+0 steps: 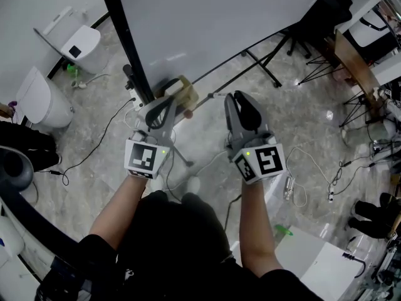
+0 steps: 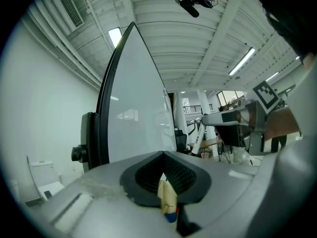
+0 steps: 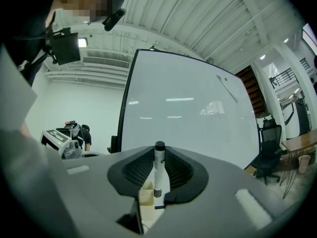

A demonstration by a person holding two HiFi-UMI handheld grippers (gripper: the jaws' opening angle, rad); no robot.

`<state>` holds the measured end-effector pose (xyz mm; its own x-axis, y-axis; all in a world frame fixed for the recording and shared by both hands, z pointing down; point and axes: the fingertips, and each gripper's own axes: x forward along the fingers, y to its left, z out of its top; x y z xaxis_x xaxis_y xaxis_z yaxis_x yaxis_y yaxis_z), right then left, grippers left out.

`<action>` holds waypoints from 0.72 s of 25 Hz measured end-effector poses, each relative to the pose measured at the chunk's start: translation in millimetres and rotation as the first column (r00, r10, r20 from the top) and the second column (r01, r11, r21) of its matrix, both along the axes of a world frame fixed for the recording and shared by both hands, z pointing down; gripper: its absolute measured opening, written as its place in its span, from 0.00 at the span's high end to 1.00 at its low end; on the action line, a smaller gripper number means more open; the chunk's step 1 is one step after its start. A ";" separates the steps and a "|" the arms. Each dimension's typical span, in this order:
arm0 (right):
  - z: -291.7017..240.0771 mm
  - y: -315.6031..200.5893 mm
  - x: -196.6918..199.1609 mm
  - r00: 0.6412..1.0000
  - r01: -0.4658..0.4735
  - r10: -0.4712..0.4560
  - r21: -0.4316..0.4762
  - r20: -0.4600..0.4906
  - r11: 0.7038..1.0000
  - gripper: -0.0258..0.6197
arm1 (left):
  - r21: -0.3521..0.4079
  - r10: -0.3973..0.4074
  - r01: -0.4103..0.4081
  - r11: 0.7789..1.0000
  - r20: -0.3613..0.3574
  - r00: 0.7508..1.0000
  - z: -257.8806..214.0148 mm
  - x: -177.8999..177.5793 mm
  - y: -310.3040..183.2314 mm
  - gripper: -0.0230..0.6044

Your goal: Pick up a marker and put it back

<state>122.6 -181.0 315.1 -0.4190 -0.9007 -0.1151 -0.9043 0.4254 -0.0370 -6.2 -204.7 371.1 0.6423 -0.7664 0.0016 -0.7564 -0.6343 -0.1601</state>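
Right gripper view: one marker (image 3: 159, 170), one whiteboard (image 3: 188, 118)

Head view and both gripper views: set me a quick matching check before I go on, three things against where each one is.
Things:
1. marker
2. beige holder
3. whiteboard

Places:
A. between the left tongs
B. blank and upright, ahead of both tongs
C. standing upright between the right tongs, black cap on top

Pairs: 1-C, 2-A, 3-B
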 end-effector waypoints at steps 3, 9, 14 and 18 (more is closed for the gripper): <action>0.4 1.0 -2.4 1.000 0.004 -0.004 -0.004 -0.001 1.000 0.84 | -0.003 0.002 -0.002 1.000 -0.001 1.000 0.4 1.1 0.6 0.96; 2.9 2.0 -4.3 1.000 0.012 -0.012 -0.008 0.002 1.000 0.84 | -0.003 0.004 -0.004 1.000 0.008 1.000 2.3 3.3 2.6 0.96; 3.3 0.1 -5.6 1.000 0.019 -0.019 -0.012 0.003 1.000 0.84 | -0.008 0.019 -0.019 1.000 -0.001 1.000 2.7 6.5 3.8 0.96; 5.9 -2.1 -7.6 1.000 0.027 -0.026 -0.017 0.010 0.999 0.84 | -0.008 0.024 -0.024 1.000 -0.001 1.000 5.1 8.7 4.0 0.96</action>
<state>115.0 -183.1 321.0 -0.4418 -0.8911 -0.1037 -0.8922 0.4485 -0.0531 2.5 -200.7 376.2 0.6606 -0.7507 0.0068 -0.7411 -0.6535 -0.1542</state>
